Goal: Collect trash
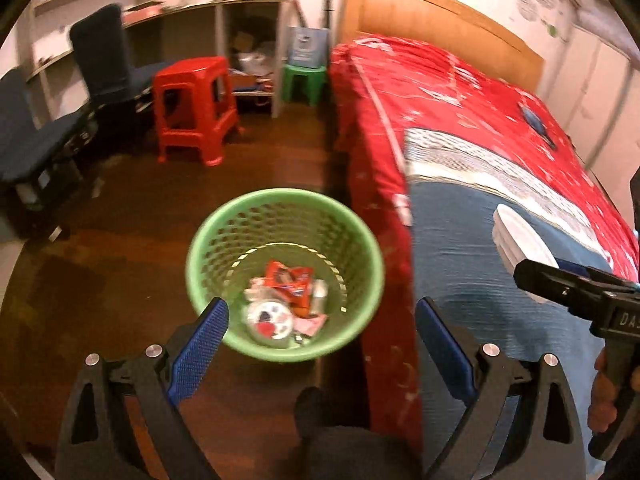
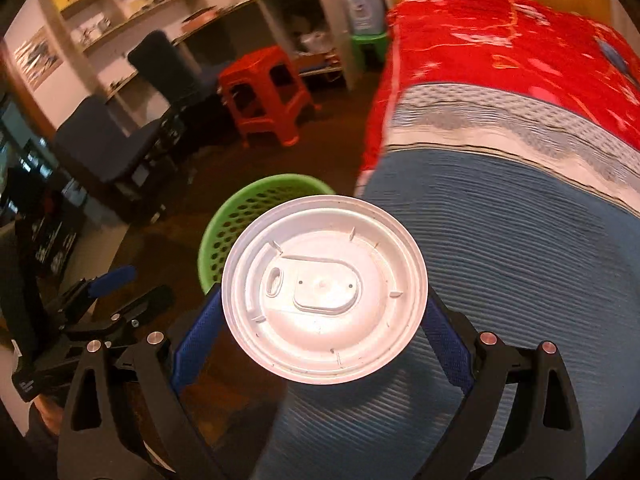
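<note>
At lower left of the left wrist view, the left gripper (image 1: pixel 320 332) holds its blue-padded jaws spread wide with nothing between them. Just beyond and between the two pads sits the green basket (image 1: pixel 224 220) on the wooden floor (image 1: pixel 120 248), close beside the bed (image 1: pixel 460 92). Inside the basket lie a red wrapper (image 1: pixel 289 280), a round printed lid (image 1: pixel 269 317) and other small scraps. Farther back, in the upper left of that frame, stand a red stool (image 1: pixel 194 108) and dark chairs (image 1: pixel 106 56). At the right edge, the right gripper (image 1: pixel 532 276) reaches over the blue blanket (image 1: pixel 460 240), with a white lid (image 1: pixel 520 240) seen edge-on at its tip.

In the right wrist view, the left gripper (image 2: pixel 120 284) appears at lower left, its jaws apart. Centre frame, the white lid (image 2: pixel 324 288) fills the gap of the right gripper (image 2: pixel 320 320); the jaws are clamped on its edges, underside facing the camera. The basket (image 2: pixel 240 216) shows partly behind the lid, up and to the left, and the blanket (image 2: pixel 520 280) spreads to the right.
</note>
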Action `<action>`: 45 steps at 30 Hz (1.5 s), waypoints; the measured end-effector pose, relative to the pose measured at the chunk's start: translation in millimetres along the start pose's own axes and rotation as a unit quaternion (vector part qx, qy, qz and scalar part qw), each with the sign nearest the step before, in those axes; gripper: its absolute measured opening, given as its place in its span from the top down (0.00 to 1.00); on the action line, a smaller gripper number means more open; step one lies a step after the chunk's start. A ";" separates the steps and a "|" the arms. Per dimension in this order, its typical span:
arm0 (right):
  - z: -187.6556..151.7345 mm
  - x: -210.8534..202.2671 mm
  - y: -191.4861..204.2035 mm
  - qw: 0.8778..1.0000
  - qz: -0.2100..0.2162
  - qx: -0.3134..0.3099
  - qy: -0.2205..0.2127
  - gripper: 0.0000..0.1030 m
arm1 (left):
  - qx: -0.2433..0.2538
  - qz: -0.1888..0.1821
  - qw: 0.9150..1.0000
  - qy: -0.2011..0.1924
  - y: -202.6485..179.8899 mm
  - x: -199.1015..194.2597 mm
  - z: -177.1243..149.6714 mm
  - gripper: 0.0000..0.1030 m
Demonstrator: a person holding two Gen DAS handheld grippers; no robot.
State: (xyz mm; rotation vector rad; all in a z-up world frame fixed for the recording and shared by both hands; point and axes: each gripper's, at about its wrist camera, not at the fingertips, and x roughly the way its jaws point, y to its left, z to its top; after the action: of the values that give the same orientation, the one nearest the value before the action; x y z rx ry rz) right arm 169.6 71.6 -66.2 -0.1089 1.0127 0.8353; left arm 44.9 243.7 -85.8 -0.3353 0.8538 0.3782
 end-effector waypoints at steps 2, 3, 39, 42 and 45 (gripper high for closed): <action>4.5 15.4 13.3 1.000 0.000 -0.010 0.010 0.11 | -0.017 0.008 1.000 -0.001 17.3 -0.6 -0.6 0.11; 6.3 24.0 19.4 1.000 0.003 -0.014 0.016 0.11 | -0.024 0.012 1.000 -0.002 25.5 -0.7 -1.2 0.11; -4.2 49.7 53.3 0.999 -0.002 -0.033 0.025 0.08 | -0.078 0.024 0.997 0.003 61.2 -5.4 -23.3 0.11; -10.5 27.9 47.5 0.999 -0.018 -0.033 0.011 0.08 | -0.069 0.022 0.997 -0.004 48.2 -13.5 -21.0 0.11; -17.5 11.1 42.3 0.999 -0.033 -0.031 -0.002 0.08 | -0.059 0.018 0.998 -0.011 36.1 -22.2 -19.0 0.11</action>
State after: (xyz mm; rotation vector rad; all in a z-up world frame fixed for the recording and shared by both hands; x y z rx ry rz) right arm 132.1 99.4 -72.4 -0.1923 0.9744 0.8064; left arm 2.7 263.2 -85.0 -0.4249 0.8182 0.4653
